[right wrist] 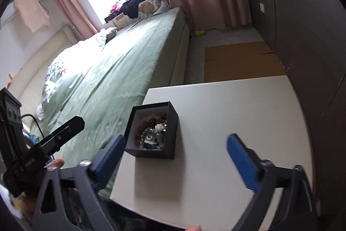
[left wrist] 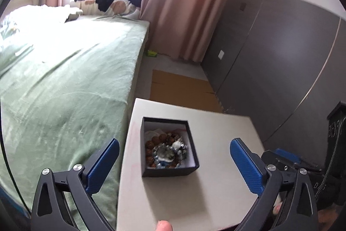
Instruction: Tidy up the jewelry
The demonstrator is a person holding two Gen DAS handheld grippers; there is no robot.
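A small black box [left wrist: 170,171] with a white lining stands open on a white table [left wrist: 216,198]. Inside it lies a heap of jewelry [left wrist: 166,152]: brown bead strands and silvery, blue-tinted pieces. The right wrist view shows the same box [right wrist: 170,129] and the jewelry [right wrist: 151,133] in it. My left gripper [left wrist: 174,149] is open, its blue pads wide apart above the box with nothing between them. My right gripper [right wrist: 175,146] is open too, held back from the box, empty. The right gripper's tip [left wrist: 287,155] shows at the left view's right edge.
A bed with a green sheet [left wrist: 64,79] runs along the table's left side. Pink curtains [left wrist: 183,3] hang behind, a dark grey cabinet wall [left wrist: 281,47] stands on the right, and flat cardboard [left wrist: 181,90] lies on the floor beyond the table. A fingertip [left wrist: 164,226] shows at the bottom.
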